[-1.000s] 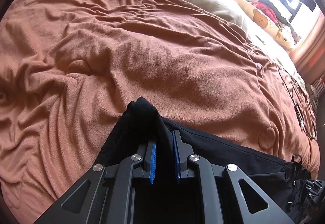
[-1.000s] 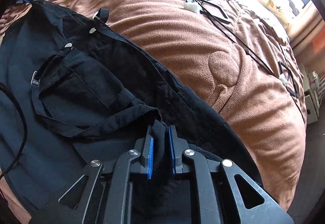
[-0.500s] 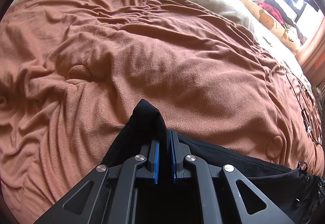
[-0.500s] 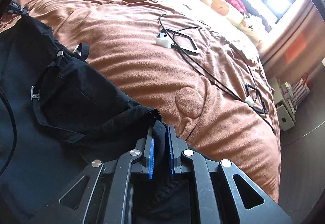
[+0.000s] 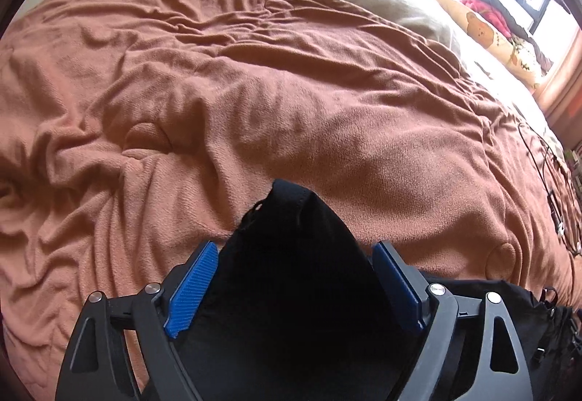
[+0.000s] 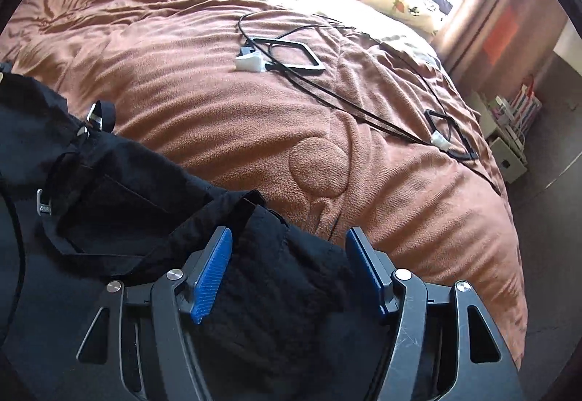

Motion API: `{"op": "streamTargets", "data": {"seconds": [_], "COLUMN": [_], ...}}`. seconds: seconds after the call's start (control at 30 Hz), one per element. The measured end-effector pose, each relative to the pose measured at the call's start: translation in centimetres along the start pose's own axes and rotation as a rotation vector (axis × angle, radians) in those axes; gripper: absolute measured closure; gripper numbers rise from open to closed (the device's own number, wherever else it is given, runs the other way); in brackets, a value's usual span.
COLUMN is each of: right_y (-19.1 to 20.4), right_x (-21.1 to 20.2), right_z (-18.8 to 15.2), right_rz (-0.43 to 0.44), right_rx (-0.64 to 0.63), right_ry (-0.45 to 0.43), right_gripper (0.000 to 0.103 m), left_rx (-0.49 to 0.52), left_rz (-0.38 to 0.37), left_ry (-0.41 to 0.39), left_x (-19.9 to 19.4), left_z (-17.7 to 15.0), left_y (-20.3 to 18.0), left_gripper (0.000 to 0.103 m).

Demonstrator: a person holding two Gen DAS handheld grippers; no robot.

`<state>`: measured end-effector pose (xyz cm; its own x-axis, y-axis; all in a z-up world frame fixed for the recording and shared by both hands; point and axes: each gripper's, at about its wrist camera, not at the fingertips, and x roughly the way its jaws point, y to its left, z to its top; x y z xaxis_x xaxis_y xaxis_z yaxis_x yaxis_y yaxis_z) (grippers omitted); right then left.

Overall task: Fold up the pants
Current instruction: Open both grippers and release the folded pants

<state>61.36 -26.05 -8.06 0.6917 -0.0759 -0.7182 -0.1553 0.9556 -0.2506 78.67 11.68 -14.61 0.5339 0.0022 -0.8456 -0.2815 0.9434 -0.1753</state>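
Pants (image 5: pixel 298 255) lie loose between opened left gripper (image 5: pixel 296 255)

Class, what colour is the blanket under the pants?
Reddish brown; the blanket shows best in the left wrist view.

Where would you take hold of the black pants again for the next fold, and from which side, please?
Probably at the black pants waistband corner lying between the right gripper pads: its doubled hem and belt loop give a firm edge. Come from the near side, jaws straddling the edge. Both grippers have just been opening; the left gripper likewise has loose cloth between its pads.
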Motion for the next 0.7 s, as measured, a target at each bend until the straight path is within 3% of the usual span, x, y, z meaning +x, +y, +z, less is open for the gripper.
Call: {"op": "streamTargets", "data": {"seconds": [0.43, 0.7], "right_y": [-2.6, -2.7], "right_x": [-10.1, -14.7], "right_z": [-6.6, -10.5], "right_rz": [0.095, 0.132], "right_rx": [0.229, 0.322], "right_ry": [-0.040, -0.043], "right_gripper": [0.040, 0.040], "left_rx": [0.007, -0.015], "left_rz": [-0.033, -0.067], "left_ry": [-0.021, -0.025], "left_x": [-7.5, -10.8], "left_z": [-3.6, -7.1], "left_y": [3.6, 5.5], "left_gripper": [0.015, 0.029]}}
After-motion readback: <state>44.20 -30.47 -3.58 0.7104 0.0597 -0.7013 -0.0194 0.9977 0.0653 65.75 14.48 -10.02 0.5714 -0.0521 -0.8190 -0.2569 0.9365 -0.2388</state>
